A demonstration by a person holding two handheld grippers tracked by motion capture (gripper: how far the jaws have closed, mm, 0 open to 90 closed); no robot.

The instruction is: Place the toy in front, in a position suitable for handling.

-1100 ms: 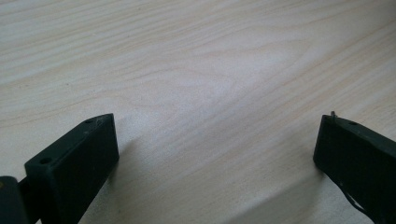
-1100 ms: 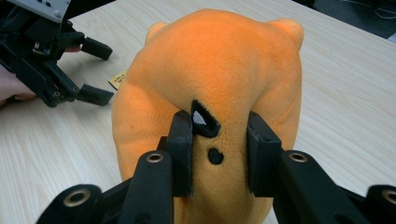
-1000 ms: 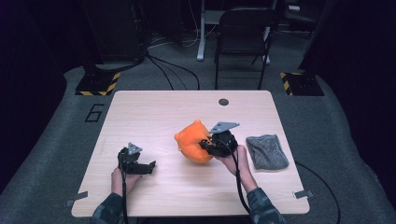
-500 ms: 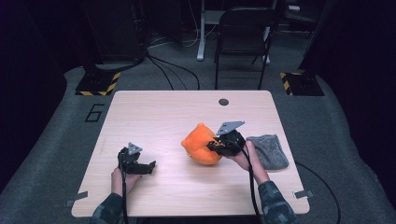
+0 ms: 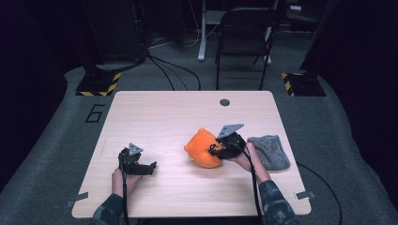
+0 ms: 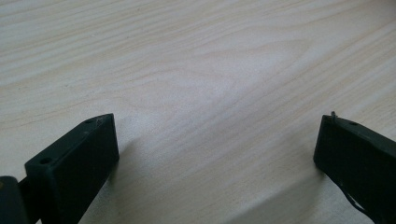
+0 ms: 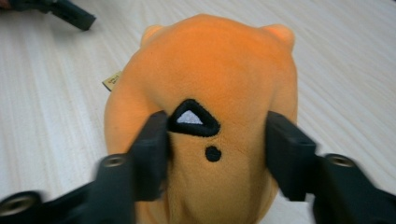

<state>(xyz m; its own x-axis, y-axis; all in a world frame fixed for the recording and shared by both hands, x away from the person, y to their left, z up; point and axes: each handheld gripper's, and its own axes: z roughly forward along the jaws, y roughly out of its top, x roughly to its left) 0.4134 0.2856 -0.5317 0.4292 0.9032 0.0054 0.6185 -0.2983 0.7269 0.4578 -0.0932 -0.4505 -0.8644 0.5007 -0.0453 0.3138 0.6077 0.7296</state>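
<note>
An orange plush toy lies on the wooden table right of centre. In the right gripper view its face shows a black-edged white triangle and a black dot. My right gripper is at the toy's right side. Its jaws have just been opening and now stand apart at either side of the triangle patch, with the toy between them resting on the table. My left gripper sits low over bare wood at the front left, jaws wide with nothing between them.
A grey cloth lies just right of my right hand, near the table's right edge. A small dark round grommet sits at the table's far side. A chair and cables are on the floor beyond.
The right gripper carried the orange toy rightward and down onto the table, and its jaws have spread. The left gripper stayed where it was.
</note>
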